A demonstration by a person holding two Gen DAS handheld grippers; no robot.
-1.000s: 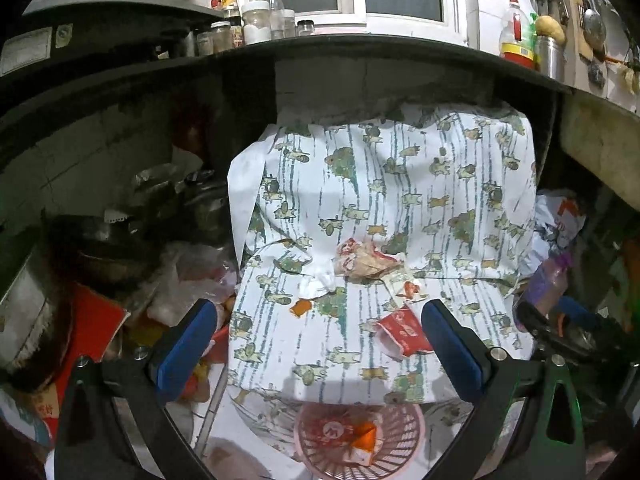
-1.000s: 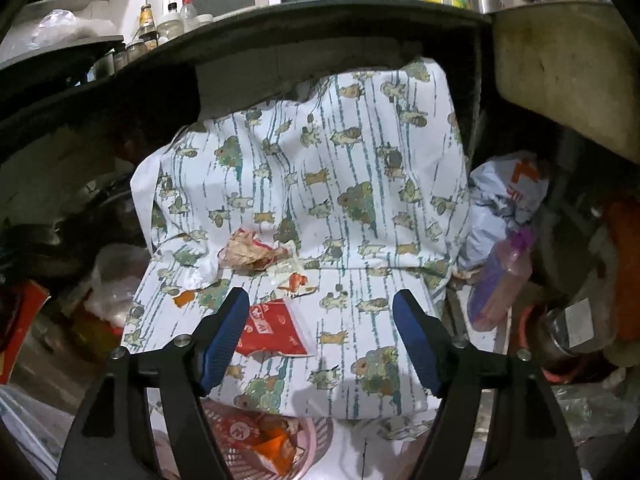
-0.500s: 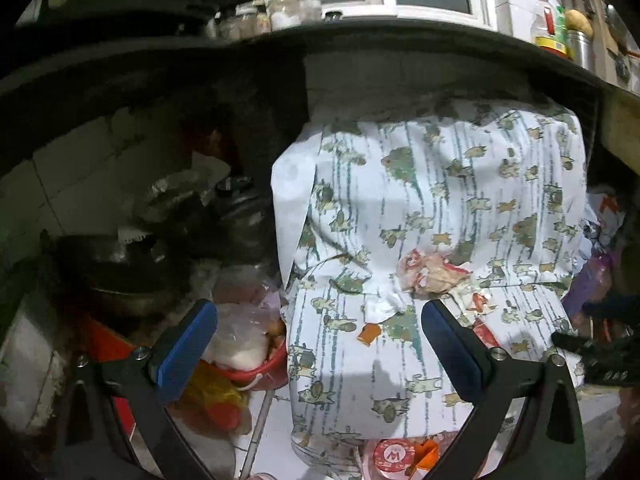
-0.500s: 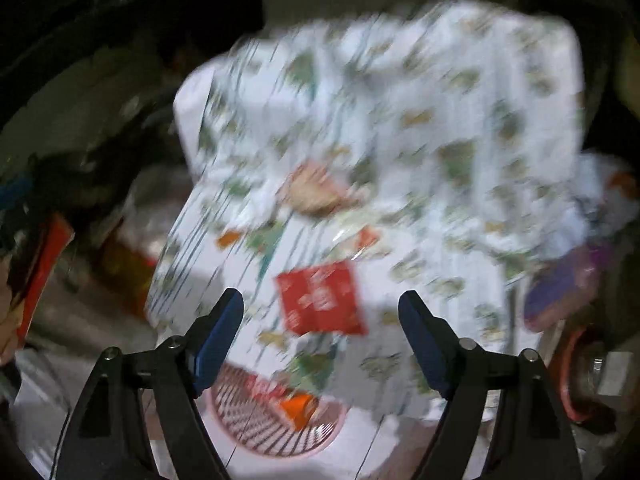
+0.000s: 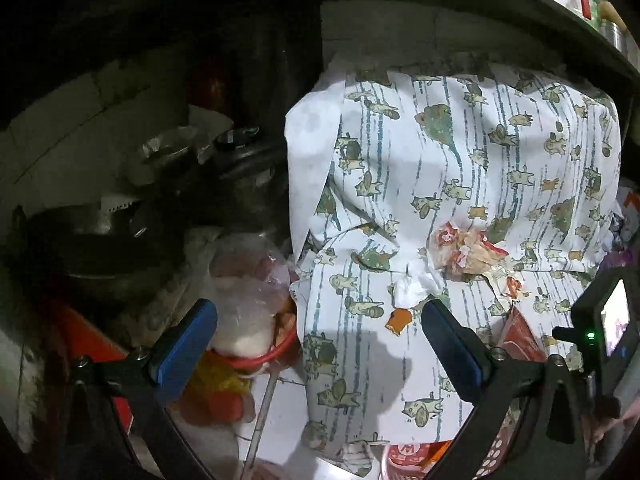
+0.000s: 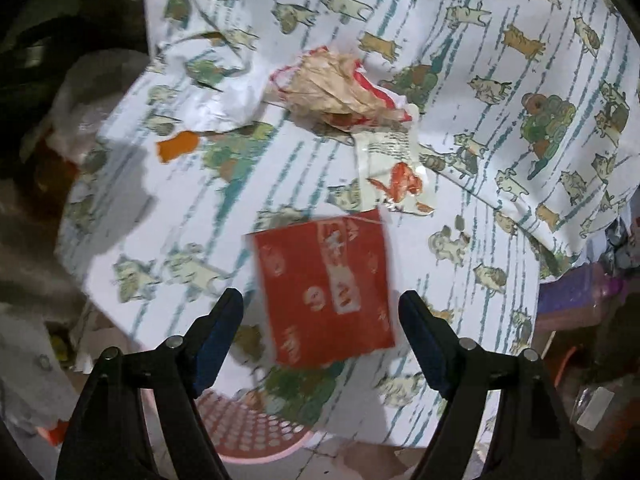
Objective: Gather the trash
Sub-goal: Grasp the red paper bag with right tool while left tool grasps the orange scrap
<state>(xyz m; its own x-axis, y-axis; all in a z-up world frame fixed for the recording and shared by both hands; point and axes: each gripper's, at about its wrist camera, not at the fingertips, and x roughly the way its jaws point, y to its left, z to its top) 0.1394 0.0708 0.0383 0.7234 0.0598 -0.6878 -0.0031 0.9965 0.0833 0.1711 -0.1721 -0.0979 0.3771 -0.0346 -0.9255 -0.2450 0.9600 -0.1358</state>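
While the right gripper [image 6: 320, 324] hangs above the flat red square wrapper [image 6: 324, 288] with its blue-padded jaws spread wide and empty, the wrapper lies on the white animal-print cloth [image 6: 500, 20] near the cloth's front edge, directly in line between the pads. The jaws have just been opening, with nothing gripped between them. A thin flat packet offers little to pinch, so the sound approach is to lower steeply until one pad slides under an edge, then close slowly. The crumpled tan-and-red paper wad [image 6: 340, 88], a torn white-and-red foil scrap [image 6: 396, 168] and a small orange fragment [image 6: 178, 148] lie farther back, well apart from the pads. The pink perforated plastic basket [image 6: 248, 428] sits below the cloth edge, close for the drop. The left gripper [image 5: 316, 340] is released and idle.
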